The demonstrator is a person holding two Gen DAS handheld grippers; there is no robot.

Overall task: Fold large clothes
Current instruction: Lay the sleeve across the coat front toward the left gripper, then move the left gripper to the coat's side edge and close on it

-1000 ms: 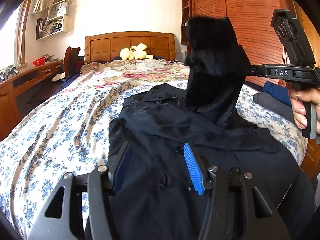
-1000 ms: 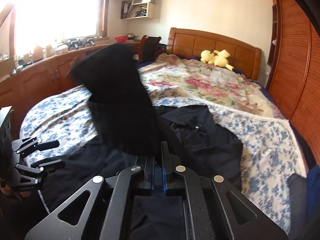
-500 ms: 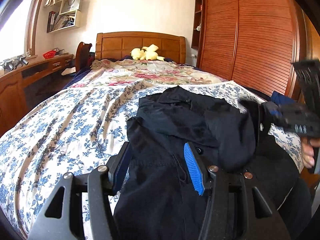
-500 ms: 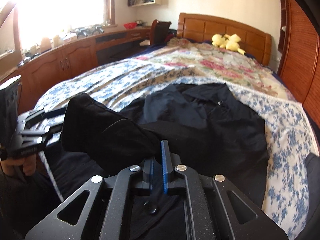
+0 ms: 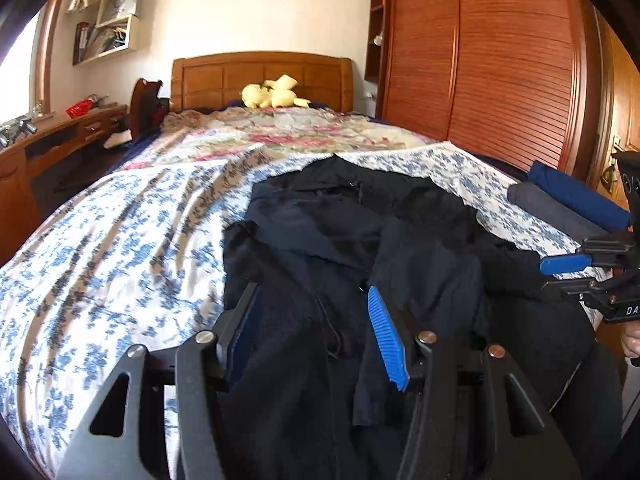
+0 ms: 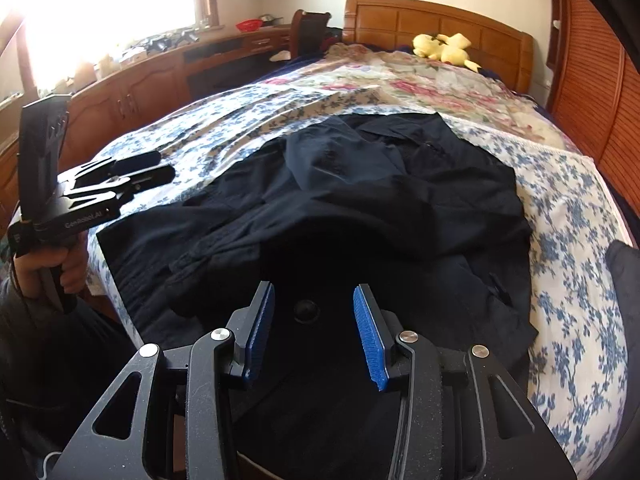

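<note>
Dropped from its raised position, the sleeve now lies across the black jacket (image 6: 360,200) on the bed (image 5: 120,248). Right claw (image 6: 316,328) has just been opening, nothing pinched. Left claw (image 5: 316,332) gapes over fabric; contact is hard to make out.

1. I am viewing through the left wrist camera, which is looking forward between its own fingers (image 5: 386,334), angled down along the bed (image 5: 100,248) toward the headboard (image 5: 262,76), sitting close over the dark garment (image 5: 340,248).
2. I am viewing through the right wrist camera, which is pointing more steeply down, close above the same garment's near edge, facing the headboard and the window side.
3. Both views are sharing the garment, floral bedspread, yellow plush toy (image 6: 442,49) and headboard.
4. Each camera is catching the other gripper at its frame edge: right gripper (image 5: 568,276), left gripper (image 6: 148,168).
</note>
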